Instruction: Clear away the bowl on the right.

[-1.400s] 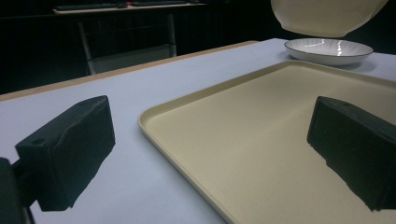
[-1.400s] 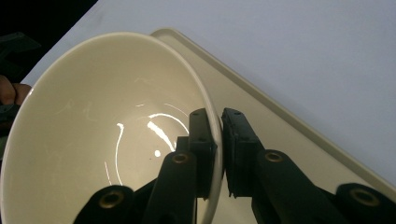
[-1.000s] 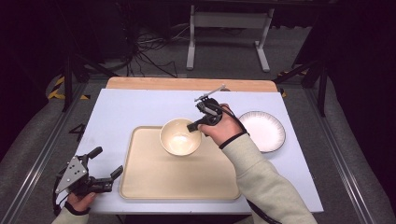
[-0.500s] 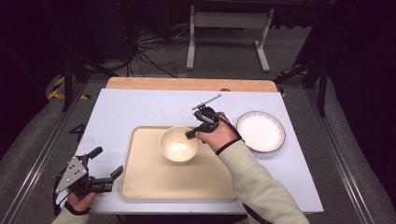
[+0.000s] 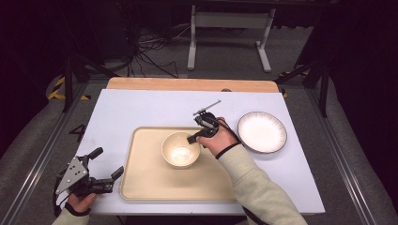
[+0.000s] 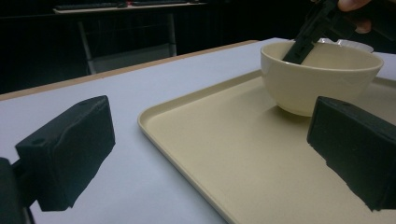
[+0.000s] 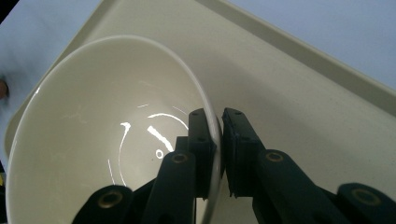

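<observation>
Two black two-jaw grippers at a white-topped table (image 5: 141, 110) with a wooden strip along its far edge. Near the table's middle, a shallow beige tray (image 5: 150, 180), smooth, matte, rectangular with rounded corners and a low raised rim. On the tray's far half, standing upright, a round cream bowl (image 5: 179, 150), glossy, with light glinting off its inner bottom. Right gripper (image 5: 196, 137), held in a hand with a pale sleeve, reaching down onto the bowl's right rim: seen close in the right gripper view, jaws pinched on the thin rim (image 7: 211, 126), one pad inside the bowl and one outside, holding it. Also visible in the left gripper view, one dark jaw dipping inside the bowl's (image 6: 317, 72) far wall. Right of the tray and apart from it, a round white plate (image 5: 262, 131) with a dark speckled edge, flat on the tabletop. Left gripper (image 5: 107, 163) at the table's near left corner, just beside the tray's left edge, jaws spread wide with nothing between them, a grey three-cornered plate on top. Left hand (image 5: 77, 204) partly cut off by the bottom edge of the high view. Beyond the table, dark floor, cables and a pale metal frame, hard to make out.
</observation>
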Demonstrator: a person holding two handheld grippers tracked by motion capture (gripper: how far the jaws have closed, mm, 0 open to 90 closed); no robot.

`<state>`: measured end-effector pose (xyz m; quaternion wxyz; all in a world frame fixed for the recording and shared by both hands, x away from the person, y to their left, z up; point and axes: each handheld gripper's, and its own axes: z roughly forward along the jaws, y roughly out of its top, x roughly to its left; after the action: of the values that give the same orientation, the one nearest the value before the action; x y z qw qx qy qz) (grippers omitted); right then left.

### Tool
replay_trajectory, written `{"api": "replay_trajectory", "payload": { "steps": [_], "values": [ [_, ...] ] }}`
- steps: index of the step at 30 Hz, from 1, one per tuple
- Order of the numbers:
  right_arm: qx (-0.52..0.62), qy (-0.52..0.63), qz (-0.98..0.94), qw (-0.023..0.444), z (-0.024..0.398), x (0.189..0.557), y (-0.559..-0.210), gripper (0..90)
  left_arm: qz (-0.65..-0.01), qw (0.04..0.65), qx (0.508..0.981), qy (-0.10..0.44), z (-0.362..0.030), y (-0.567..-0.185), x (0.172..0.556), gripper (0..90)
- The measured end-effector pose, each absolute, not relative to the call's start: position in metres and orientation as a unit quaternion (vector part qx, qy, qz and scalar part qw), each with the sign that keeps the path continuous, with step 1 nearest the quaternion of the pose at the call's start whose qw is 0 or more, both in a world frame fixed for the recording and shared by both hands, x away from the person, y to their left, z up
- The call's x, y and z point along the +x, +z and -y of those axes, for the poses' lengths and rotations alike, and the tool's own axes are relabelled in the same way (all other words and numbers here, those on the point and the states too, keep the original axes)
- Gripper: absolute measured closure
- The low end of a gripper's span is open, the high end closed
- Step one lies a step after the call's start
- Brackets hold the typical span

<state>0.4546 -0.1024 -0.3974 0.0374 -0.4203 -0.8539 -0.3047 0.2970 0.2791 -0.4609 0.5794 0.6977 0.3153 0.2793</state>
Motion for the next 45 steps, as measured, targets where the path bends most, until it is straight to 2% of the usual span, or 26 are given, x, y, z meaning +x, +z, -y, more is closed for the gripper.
{"api": "replay_trajectory", "payload": {
  "steps": [29, 33, 40, 45],
  "values": [
    [-0.424, -0.3, 0.853, 0.054, 0.108, 0.459, -0.414, 81.0, -0.316, 0.579, 0.697, 0.281, -0.279, -0.461, 0.297, 1.5],
    [-0.419, -0.294, 0.858, 0.046, 0.109, 0.459, -0.415, 74.1, -0.316, 0.579, 0.698, 0.28, -0.279, -0.461, 0.297, 1.5],
    [-0.416, -0.303, 0.857, 0.029, 0.113, 0.454, -0.404, 69.7, -0.316, 0.578, 0.699, 0.28, -0.279, -0.461, 0.298, 1.5],
    [-0.399, -0.319, 0.86, 0.006, 0.118, 0.448, -0.387, 59.8, -0.315, 0.579, 0.698, 0.28, -0.279, -0.461, 0.297, 1.5]
  ]
}}
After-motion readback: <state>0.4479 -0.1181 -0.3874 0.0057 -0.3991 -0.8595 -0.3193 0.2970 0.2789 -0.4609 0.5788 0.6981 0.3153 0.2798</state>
